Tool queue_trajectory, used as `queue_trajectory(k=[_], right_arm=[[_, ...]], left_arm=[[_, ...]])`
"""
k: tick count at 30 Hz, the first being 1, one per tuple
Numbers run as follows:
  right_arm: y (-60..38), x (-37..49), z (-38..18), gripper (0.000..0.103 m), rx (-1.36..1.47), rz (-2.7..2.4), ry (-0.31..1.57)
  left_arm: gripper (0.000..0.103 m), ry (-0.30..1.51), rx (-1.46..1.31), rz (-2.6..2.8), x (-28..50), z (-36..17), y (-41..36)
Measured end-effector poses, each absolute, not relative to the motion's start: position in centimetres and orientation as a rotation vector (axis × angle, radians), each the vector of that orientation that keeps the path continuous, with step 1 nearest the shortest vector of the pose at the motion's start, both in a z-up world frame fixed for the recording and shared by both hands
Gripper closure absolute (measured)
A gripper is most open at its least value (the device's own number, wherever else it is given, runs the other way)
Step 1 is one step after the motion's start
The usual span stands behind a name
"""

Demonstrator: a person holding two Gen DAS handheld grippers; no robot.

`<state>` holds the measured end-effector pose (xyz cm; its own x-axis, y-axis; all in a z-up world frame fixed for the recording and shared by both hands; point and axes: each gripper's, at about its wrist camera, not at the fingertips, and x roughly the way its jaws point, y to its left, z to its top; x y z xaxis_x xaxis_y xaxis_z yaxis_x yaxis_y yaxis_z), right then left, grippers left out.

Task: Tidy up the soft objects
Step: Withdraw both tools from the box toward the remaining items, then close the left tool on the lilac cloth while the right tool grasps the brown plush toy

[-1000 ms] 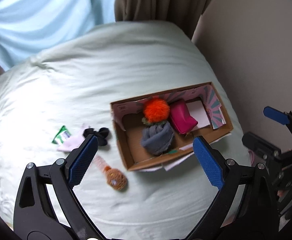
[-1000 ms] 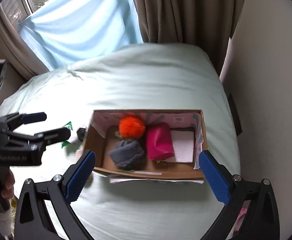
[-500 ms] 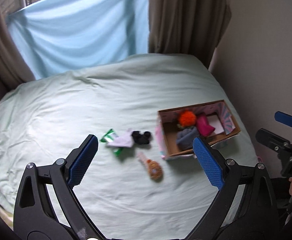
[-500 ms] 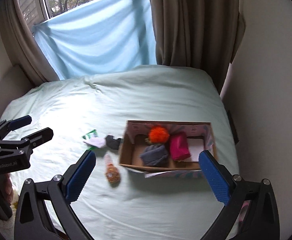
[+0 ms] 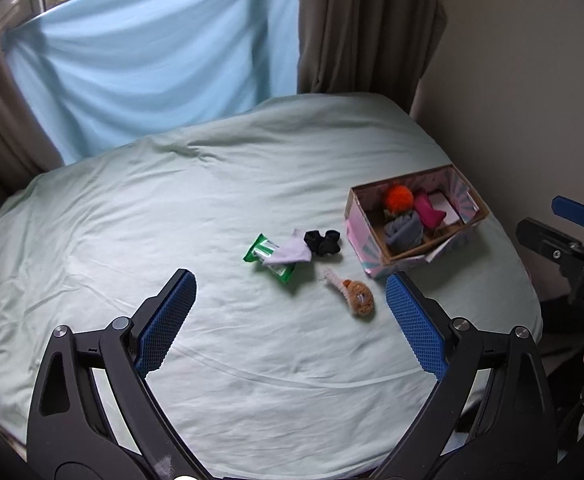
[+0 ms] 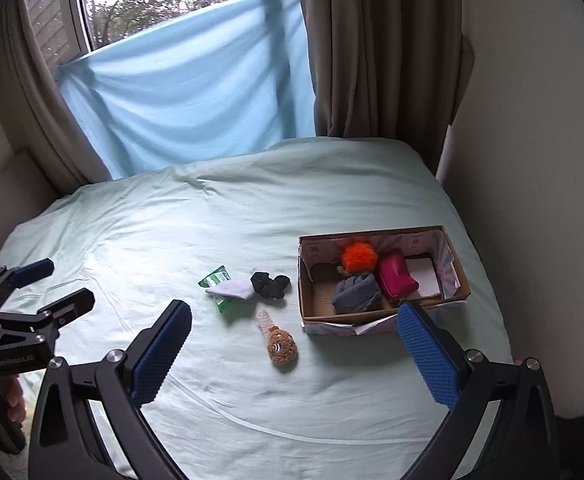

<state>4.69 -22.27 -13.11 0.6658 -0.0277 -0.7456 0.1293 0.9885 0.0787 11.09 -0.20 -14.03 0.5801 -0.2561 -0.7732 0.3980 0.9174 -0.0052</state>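
Blue-padded fingers frame both views: the left claw and the right claw both stand wide apart and hold nothing, hovering well above the near edge of the bed.

Nearest on the pale green sheet lies a small brown plush toy with a pale tail end, near the middle and just short of the box. Beyond it sits a loose cluster: a white cloth piece lying over a green packet, with a black scrunchie touching the cloth's right side.

Toward the bed's right edge stands the open cardboard box. Inside it are a grey rolled cloth, an orange pompom behind it, a pink pouch beside them, and something flat and white at the right end.

By my judgement the sorting is partway: several soft things are boxed, and those on the sheet are not. This looks like a pause between picks. The next move calls for lowering one claw over a loose item, likely the plush toy, and closing gently on its body.
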Motion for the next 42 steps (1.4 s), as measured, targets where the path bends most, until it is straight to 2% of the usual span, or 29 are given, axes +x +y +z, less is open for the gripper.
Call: queue_trajectory(k=[10,18,31,42], right_arm=[[-19.3,6.2,-19.1,0.001,0.292,-0.174,0.877],[-19.3,8.2,-25.1,0.001,0.437,-0.237,0.948],[-21.8,12.3,-35.4,0.001,0.683,-0.339,1.054],[-24.3,13.6,-42.8,0.003,0.930,-0.529,1.075]], left_arm=[[0.007,0.925,0.246,-0.515,16.0,-18.2,1.1],[0.007,1.017,0.258,-0.578,21.3,-23.6,-1.6],[0.007,1.155,0.406,-0.668,29.3,-34.6,-9.3],[0.009,1.272,0.506,-0.691,33.5,-43.5,-12.3]])
